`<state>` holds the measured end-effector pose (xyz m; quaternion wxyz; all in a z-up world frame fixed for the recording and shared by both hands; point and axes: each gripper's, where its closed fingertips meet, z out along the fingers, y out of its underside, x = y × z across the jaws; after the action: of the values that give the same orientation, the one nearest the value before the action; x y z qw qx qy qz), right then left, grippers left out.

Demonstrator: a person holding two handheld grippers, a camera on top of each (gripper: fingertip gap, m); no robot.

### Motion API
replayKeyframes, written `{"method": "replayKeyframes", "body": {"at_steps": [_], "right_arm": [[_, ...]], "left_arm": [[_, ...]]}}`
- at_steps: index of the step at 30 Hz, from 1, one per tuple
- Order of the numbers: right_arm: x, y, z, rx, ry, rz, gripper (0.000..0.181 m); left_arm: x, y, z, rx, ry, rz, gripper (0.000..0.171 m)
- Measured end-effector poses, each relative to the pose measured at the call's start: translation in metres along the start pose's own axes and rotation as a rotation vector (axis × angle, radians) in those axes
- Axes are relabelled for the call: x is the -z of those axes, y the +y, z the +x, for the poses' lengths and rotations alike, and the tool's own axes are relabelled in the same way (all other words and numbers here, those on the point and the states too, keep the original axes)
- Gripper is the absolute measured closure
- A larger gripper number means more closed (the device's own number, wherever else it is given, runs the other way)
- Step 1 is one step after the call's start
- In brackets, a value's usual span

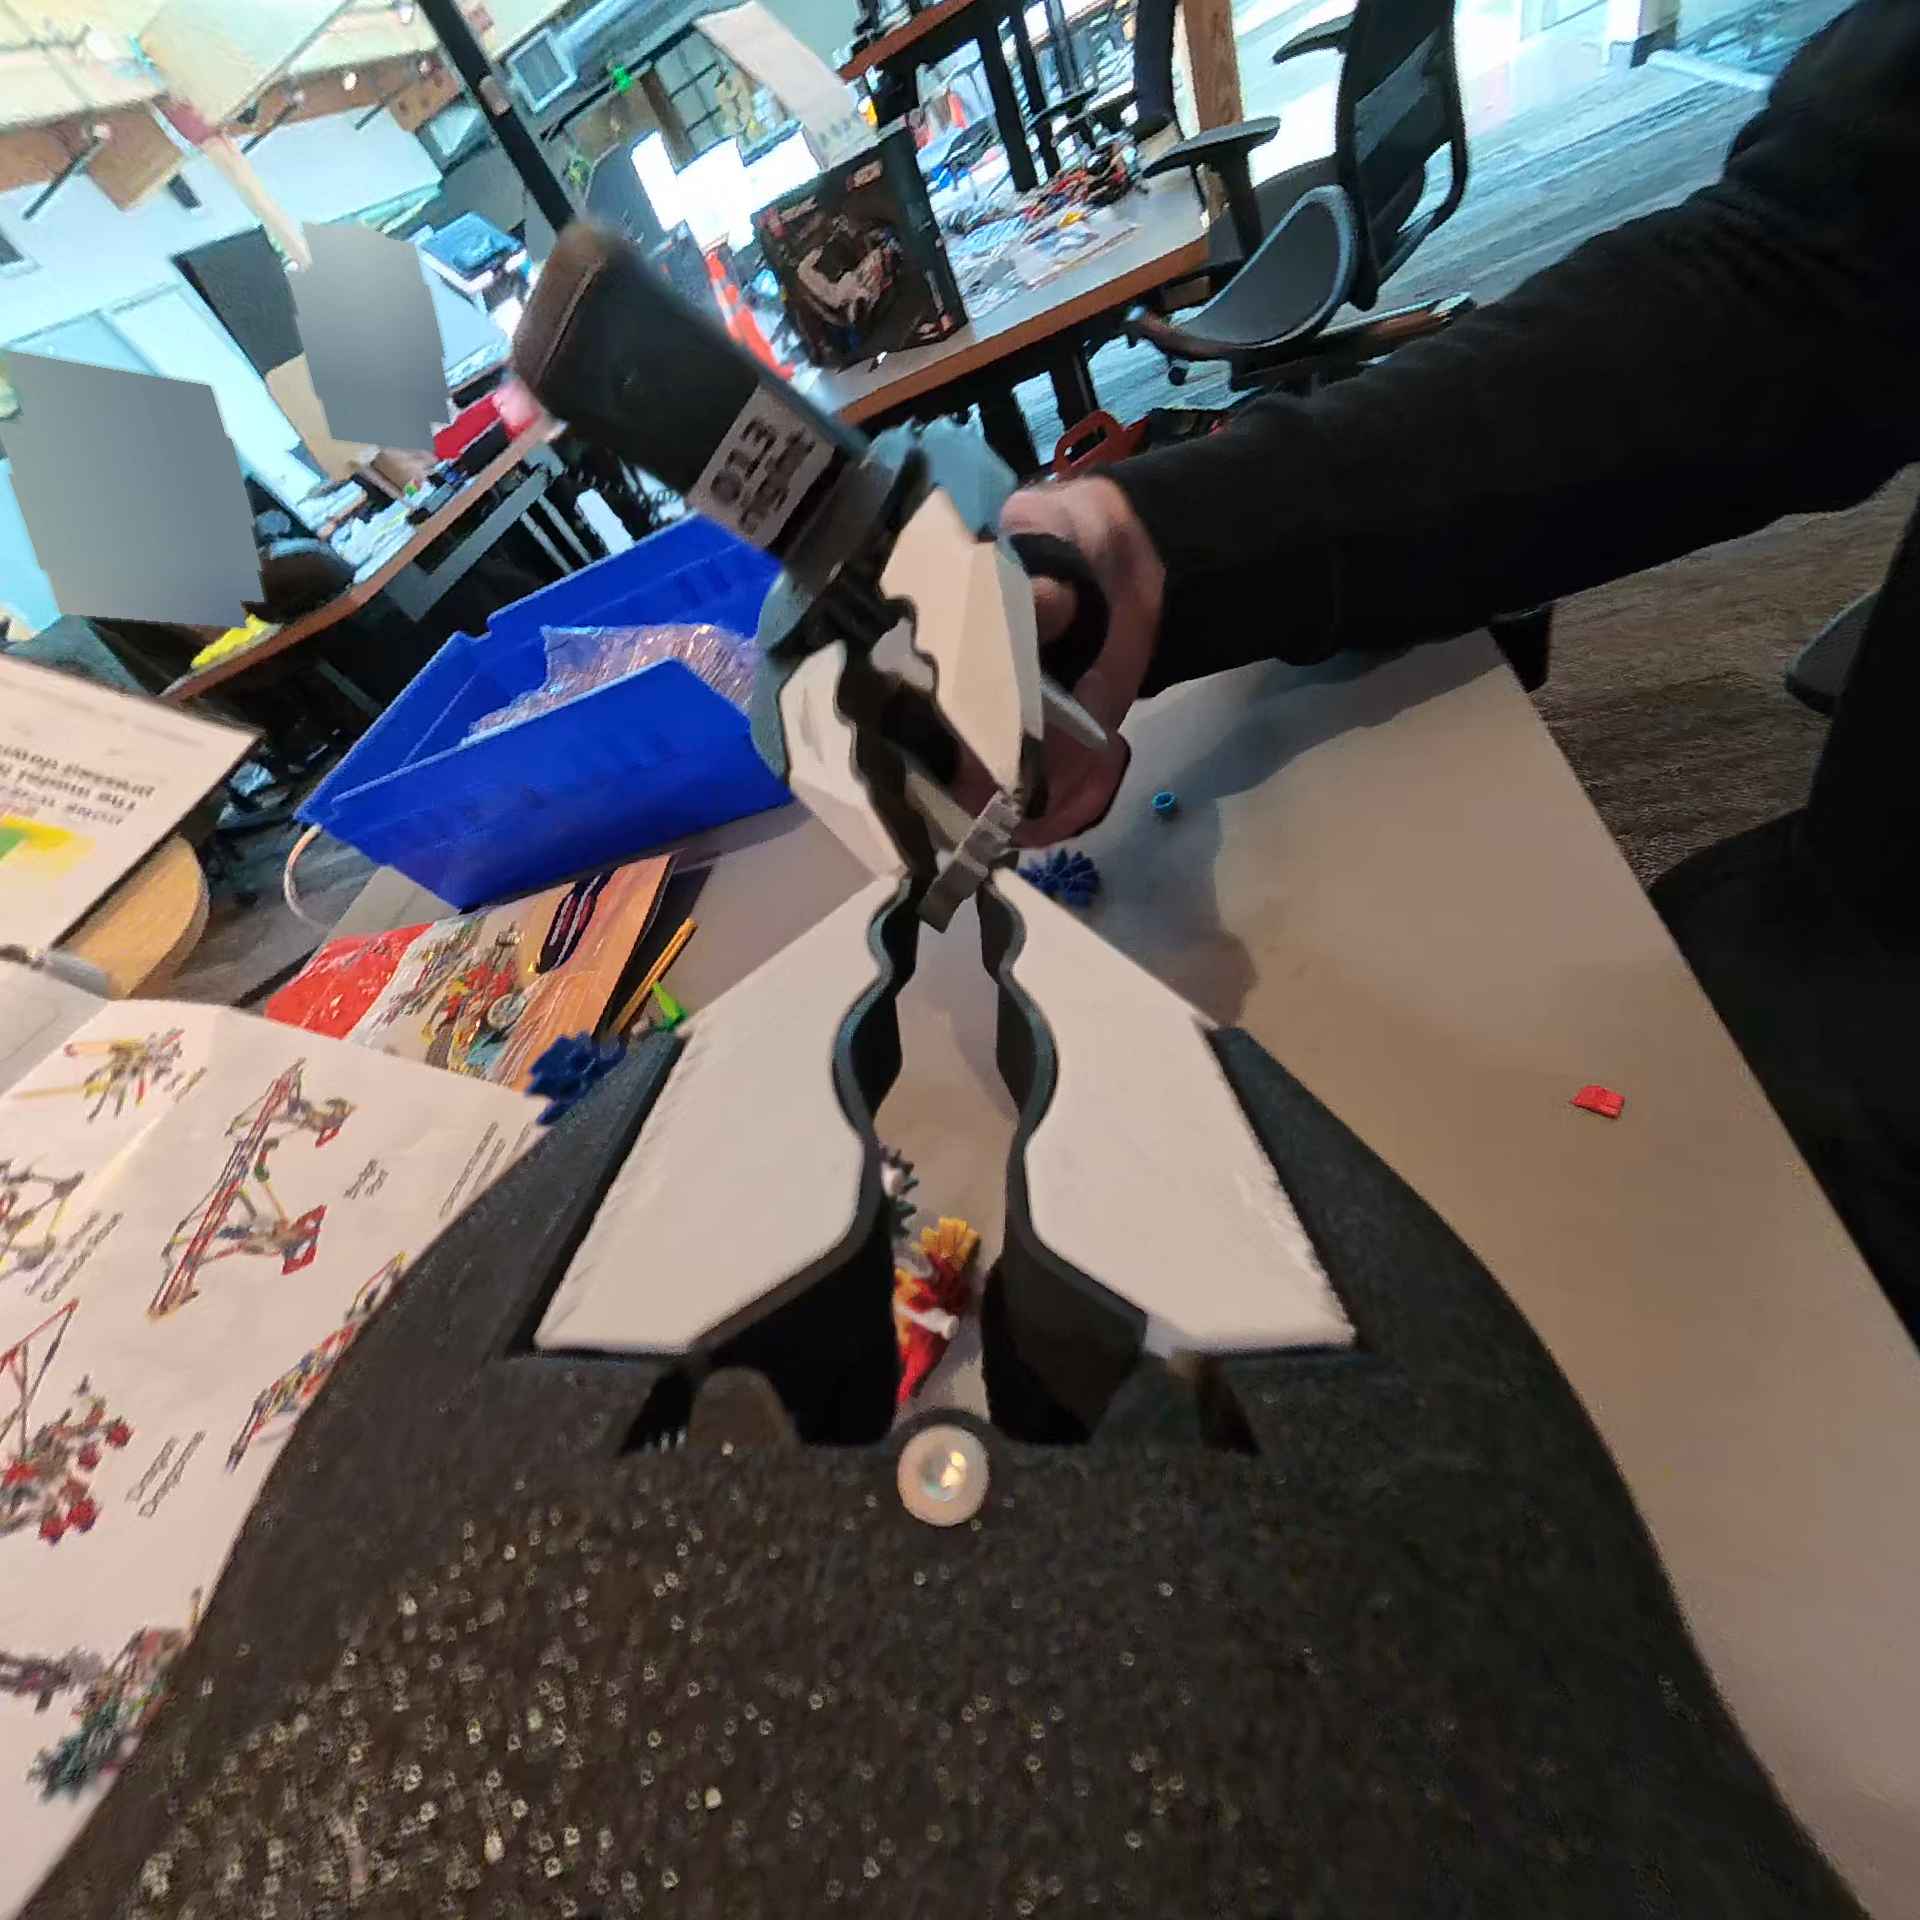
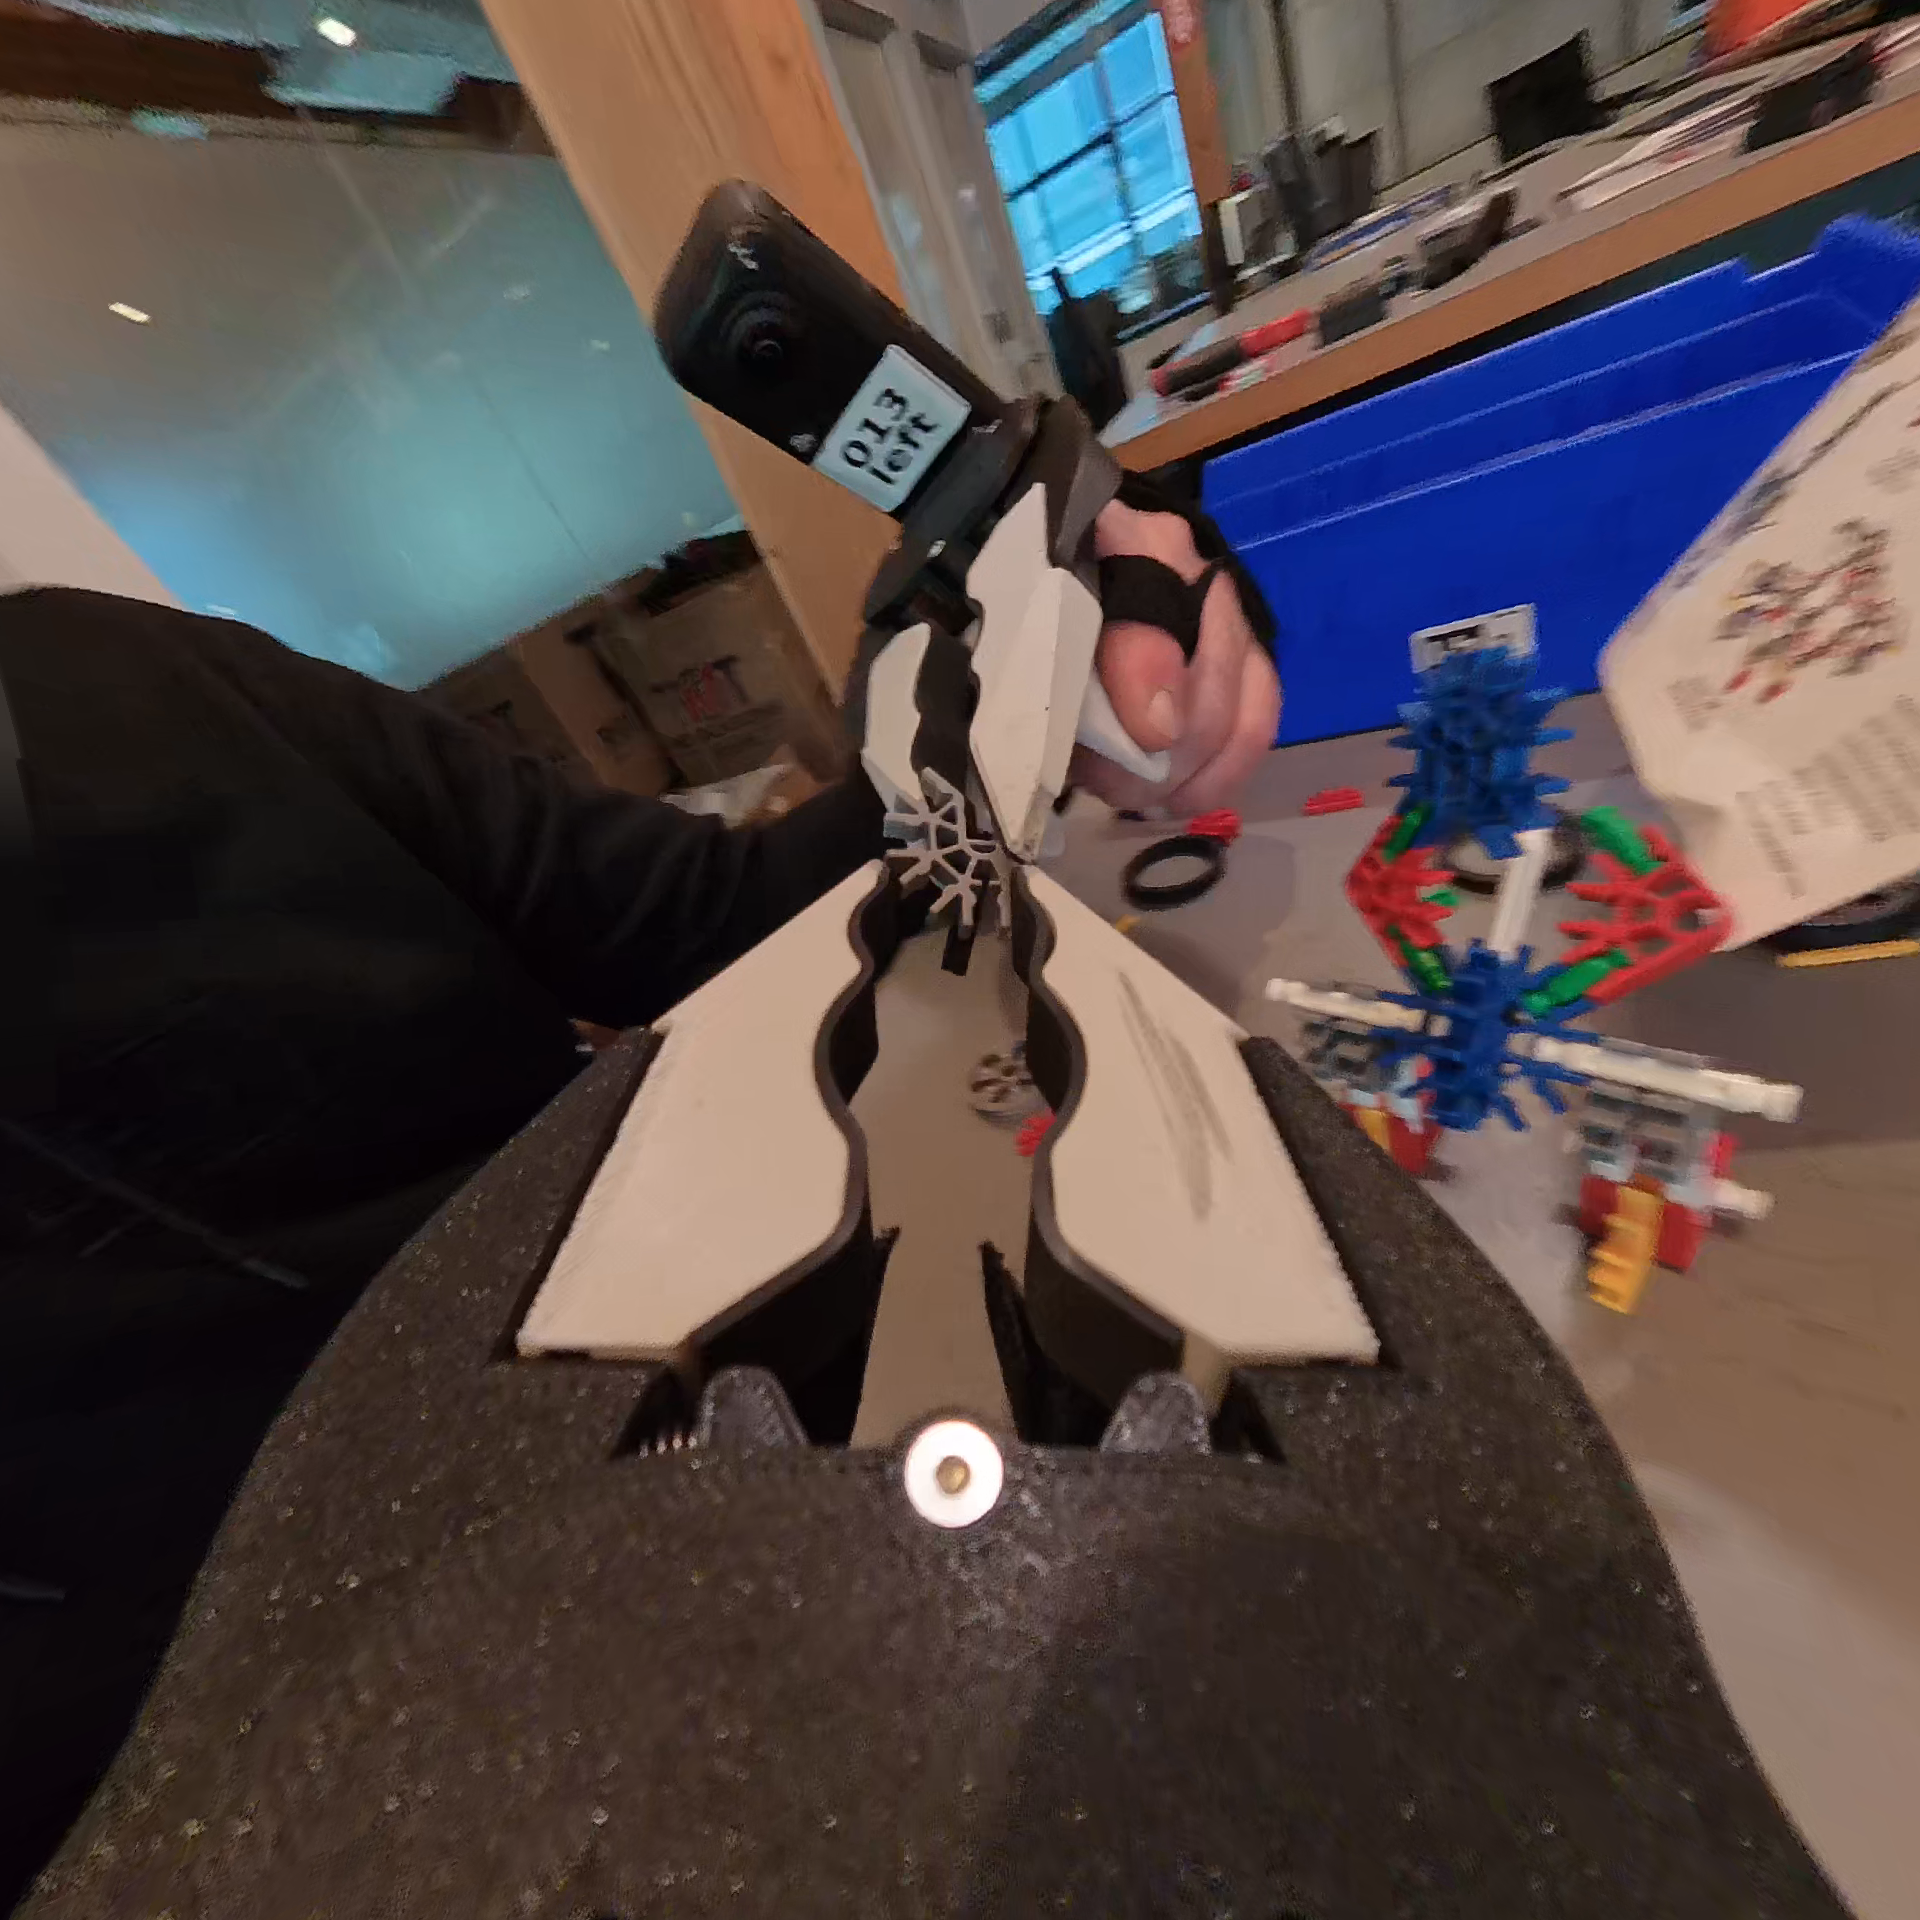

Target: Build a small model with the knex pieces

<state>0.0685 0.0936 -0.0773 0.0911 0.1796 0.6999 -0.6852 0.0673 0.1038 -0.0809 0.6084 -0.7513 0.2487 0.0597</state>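
Observation:
A grey snowflake-shaped connector [image 2: 940, 850] hangs in the air between the tips of both grippers. It shows edge-on in the left wrist view [image 1: 971, 852]. My left gripper [image 1: 943, 891] has its jaws nearly together around the connector's lower end. It reaches in from above in the right wrist view [image 2: 961, 821]. My right gripper [image 2: 953, 883] is closed on the connector's sides. It comes in from above, held by a hand, in the left wrist view [image 1: 961, 847]. A short black stub [image 2: 954, 948] sticks out below the connector.
A blue bin [image 1: 540, 790] stands at the back left of the grey table [image 1: 1403, 1039]. An instruction sheet [image 1: 208, 1247] lies to the left. A rod-and-connector model [image 2: 1486, 997], black ring [image 2: 1172, 871] and grey wheel [image 2: 1003, 1081] sit on the table. Loose red [image 1: 1597, 1101] and blue [image 1: 1060, 873] pieces lie nearby. The grippers are tip to tip, or close to it.

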Motion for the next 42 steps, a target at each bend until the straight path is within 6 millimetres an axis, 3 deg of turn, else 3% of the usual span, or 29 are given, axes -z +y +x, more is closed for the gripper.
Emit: {"method": "replayKeyframes", "body": {"at_steps": [6,9,14,18,23,27,30,32,42], "right_arm": [[0.007,-0.010,0.012,0.454,0.362,-0.099,0.159],[0.002,-0.005,0.015,0.554,0.423,-0.177,0.166],[0.000,0.009,0.027,0.550,0.463,-0.284,0.176],[0.003,0.000,0.028,0.505,0.463,-0.215,0.176],[0.020,-0.020,0.043,0.363,0.534,-0.034,0.176],[0.019,-0.011,0.060,0.378,0.645,-0.066,0.177],[0.012,-0.006,0.069,0.416,0.720,-0.091,0.177],[0.010,-0.002,0.075,0.409,0.756,-0.094,0.177],[0.012,-0.013,0.081,0.360,0.825,0.041,0.177]], "left_arm": [[0.001,0.014,-0.014,0.091,-0.041,-0.082,0.168],[-0.003,0.027,-0.010,0.103,-0.012,-0.146,0.168],[-0.005,0.038,-0.006,0.087,0.013,-0.209,0.168],[-0.004,0.030,-0.013,0.090,-0.017,-0.181,0.168],[0.020,0.013,-0.042,0.072,-0.175,-0.129,0.150],[0.040,0.008,-0.073,0.147,-0.289,-0.102,0.150],[0.035,0.028,-0.078,0.234,-0.262,-0.173,0.144],[0.029,0.042,-0.078,0.265,-0.244,-0.207,0.150],[0.017,0.048,-0.079,0.416,-0.195,-0.151,0.168]]}}
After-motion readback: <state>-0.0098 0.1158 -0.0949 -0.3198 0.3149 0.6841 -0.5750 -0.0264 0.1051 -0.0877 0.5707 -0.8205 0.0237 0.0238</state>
